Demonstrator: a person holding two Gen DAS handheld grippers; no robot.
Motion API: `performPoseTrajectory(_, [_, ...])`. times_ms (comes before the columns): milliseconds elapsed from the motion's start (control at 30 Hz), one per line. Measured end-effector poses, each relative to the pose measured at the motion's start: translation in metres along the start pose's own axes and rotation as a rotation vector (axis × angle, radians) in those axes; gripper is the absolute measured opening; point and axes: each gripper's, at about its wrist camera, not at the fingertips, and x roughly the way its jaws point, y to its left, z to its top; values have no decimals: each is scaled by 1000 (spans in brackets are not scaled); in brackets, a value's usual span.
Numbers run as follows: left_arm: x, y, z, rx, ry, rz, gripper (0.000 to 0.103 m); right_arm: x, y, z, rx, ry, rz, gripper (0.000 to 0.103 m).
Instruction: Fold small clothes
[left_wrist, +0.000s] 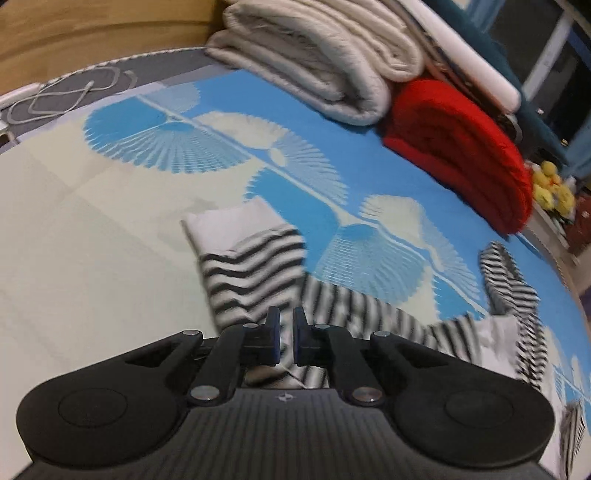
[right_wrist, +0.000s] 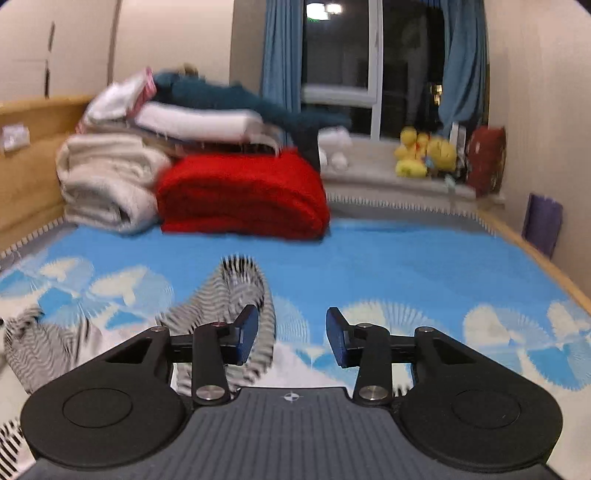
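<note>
Left gripper (left_wrist: 286, 334) seemingly pinches the striped garment (left_wrist: 255, 266); right gripper (right_wrist: 291, 338) gapes beside its sleeve.

Striped garment (left_wrist: 255, 266): soft knit cloth, showing as matt, black-and-white. Bed sheet (left_wrist: 369, 173): smooth woven cloth, printed, matt. Red blanket (right_wrist: 243, 192): looking fuzzy, fleecy. Cream blanket (left_wrist: 314, 62): thick, soft, slightly ribbed cloth. Headboard (right_wrist: 33, 155): wood, showing a faint sheen. Left gripper (left_wrist: 285, 332) and right gripper (right_wrist: 291, 336): matt black plastic, with shiny metal pivot pins; base ribbed.
</note>
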Motion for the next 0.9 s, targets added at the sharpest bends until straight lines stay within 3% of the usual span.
performPoseTrajectory(67, [8, 10, 3, -38, -2, 26, 11, 11, 3, -4, 44, 65, -8, 43])
performPoseTrajectory(167, [18, 25, 11, -133, -13, 63, 26, 16, 9, -3, 105, 73, 53, 47])
performPoseTrajectory(333, [35, 42, 17, -257, 12, 65, 28, 36, 16, -4, 107, 108, 72, 47])
performPoseTrajectory(500, [50, 32, 18, -213, 36, 123, 26, 44, 16, -4, 113, 146, 71, 48])
performPoseTrajectory(533, [52, 29, 18, -196, 45, 146, 19, 43, 15, -4, 112, 145, 68, 47])
performPoseTrajectory(567, [52, 25, 18, -178, 40, 167, 6, 42, 14, -4, 116, 145, 65, 48])
performPoseTrajectory(667, [34, 1, 25, -89, -28, 201, 6, 43, 8, -4, 145, 160, 54, 47])
performPoseTrajectory(767, [3, -47, 30, 25, -111, 118, 6, 42, 5, -4, 171, 175, 48, 47])
performPoseTrajectory(900, [-52, -135, 12, 175, -169, -126, 6, 41, 1, -6, 191, 197, 38, 47])
